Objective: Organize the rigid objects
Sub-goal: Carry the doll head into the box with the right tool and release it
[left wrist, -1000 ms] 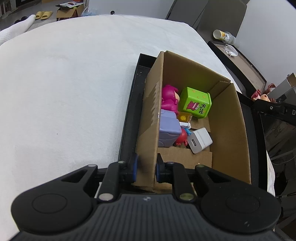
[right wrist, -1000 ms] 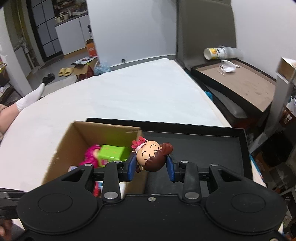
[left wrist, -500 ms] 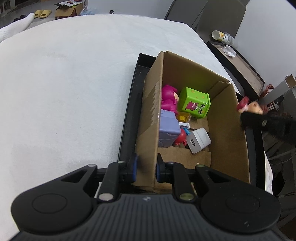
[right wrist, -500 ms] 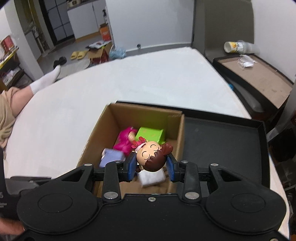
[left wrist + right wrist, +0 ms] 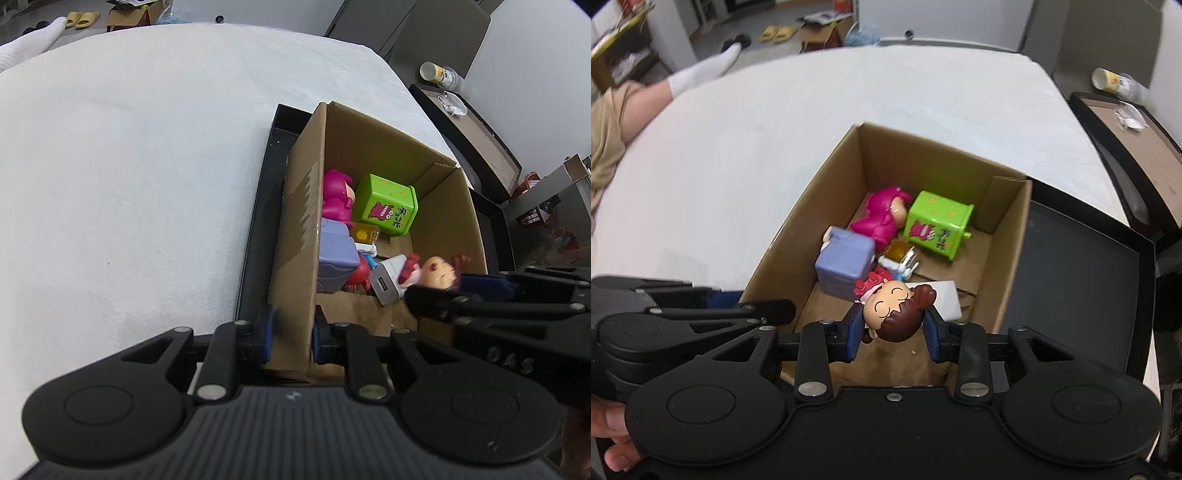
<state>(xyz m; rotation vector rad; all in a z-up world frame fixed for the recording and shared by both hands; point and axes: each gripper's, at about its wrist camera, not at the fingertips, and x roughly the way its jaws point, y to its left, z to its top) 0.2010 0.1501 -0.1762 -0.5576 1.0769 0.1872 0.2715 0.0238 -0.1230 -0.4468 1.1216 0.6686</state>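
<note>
On the white table (image 5: pixel 746 155), the left gripper (image 5: pixel 290 330) pinches the near wall of the cardboard box (image 5: pixel 303 229) while the right gripper (image 5: pixel 892 328) clamps the doll figure (image 5: pixel 895 308) over the box, apparently not yet resting inside, so the next move calls for lowering and releasing beside the white charger (image 5: pixel 388 284).

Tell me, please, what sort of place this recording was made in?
Probably a lived-in home. Yellow slippers lie on the floor, someone in a white sock sits beside the big white table, and small toys fill a cardboard box.
</note>
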